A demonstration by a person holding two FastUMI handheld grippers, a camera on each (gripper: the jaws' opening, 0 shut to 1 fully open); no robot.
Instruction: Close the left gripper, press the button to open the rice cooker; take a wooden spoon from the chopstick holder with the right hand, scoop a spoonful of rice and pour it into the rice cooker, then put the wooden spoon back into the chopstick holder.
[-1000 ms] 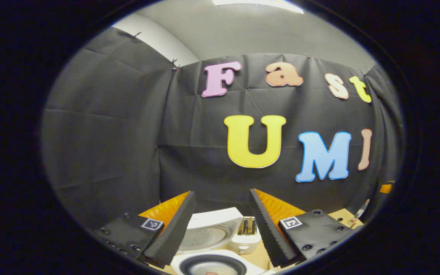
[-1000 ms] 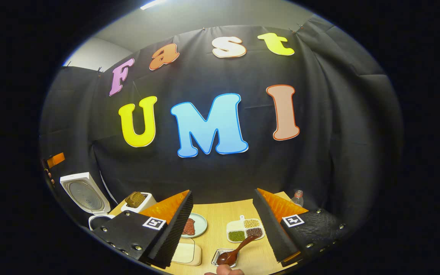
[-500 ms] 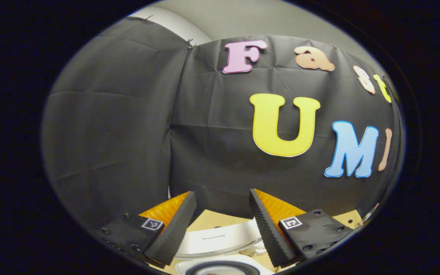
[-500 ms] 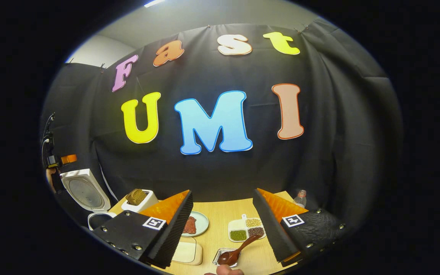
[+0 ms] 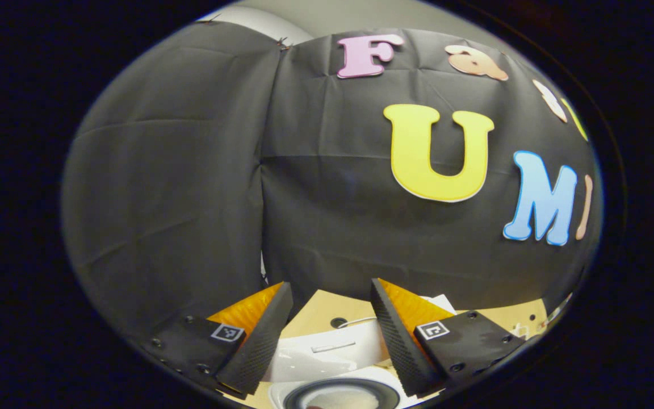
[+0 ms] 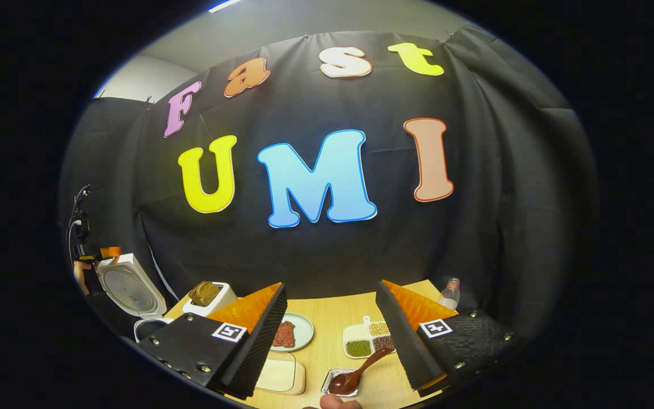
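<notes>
Below the left gripper point(image 5: 327, 335), open rice cooker point(image 5: 338, 392)

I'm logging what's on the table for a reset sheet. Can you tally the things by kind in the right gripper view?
Appliances: 1, the open rice cooker
Holders: 1, the chopstick holder
Dishes: 3, the round plate, the divided dish, the small tray
Spoons: 1, the wooden spoon
Boards: 1, the cutting board
Bottles: 1, the bottle
Total: 8

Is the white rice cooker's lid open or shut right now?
Open. In the right gripper view the white rice cooker has its lid raised, the round inner plate facing outward.
</notes>
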